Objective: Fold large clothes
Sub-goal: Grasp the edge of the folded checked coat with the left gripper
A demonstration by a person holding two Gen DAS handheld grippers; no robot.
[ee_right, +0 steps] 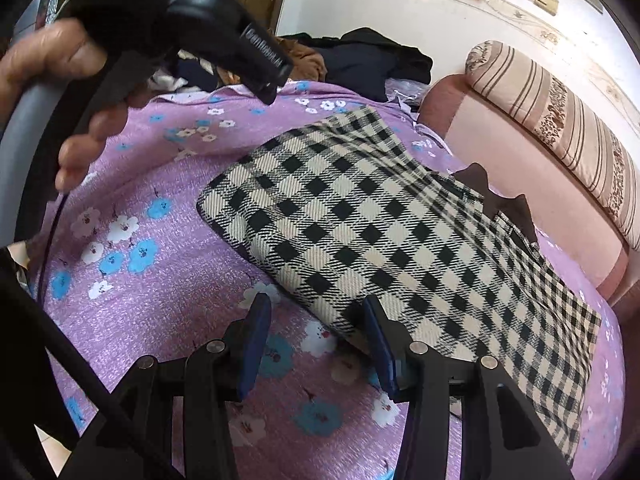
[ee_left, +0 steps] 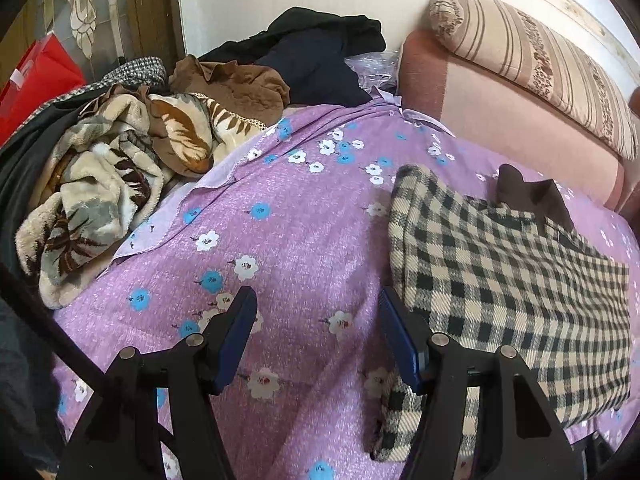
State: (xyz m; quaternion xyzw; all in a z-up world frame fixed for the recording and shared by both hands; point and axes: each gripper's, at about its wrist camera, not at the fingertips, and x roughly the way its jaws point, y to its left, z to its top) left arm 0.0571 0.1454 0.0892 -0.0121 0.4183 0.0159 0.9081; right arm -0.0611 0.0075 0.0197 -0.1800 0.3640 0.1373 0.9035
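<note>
We see both grippers, left (ee_left: 318, 308) and right (ee_right: 316, 314), spread wide over the purple bedspread (ee_left: 280, 240), with the folded checked garment (ee_right: 360, 240) just right; it looks thick, soft and heavy, so we'd grip its near folded edge.

Left gripper (ee_left: 318, 308): jaws spread wide, nothing between them, angled downward. Right gripper (ee_right: 316, 316): jaws likewise parted, empty. Left hand (ee_right: 60, 92) wraps its gripper's handle, fingers curled.

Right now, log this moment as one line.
left gripper: open, empty | right gripper: open, empty | checked garment: folded on purple floral bedsheet
</note>
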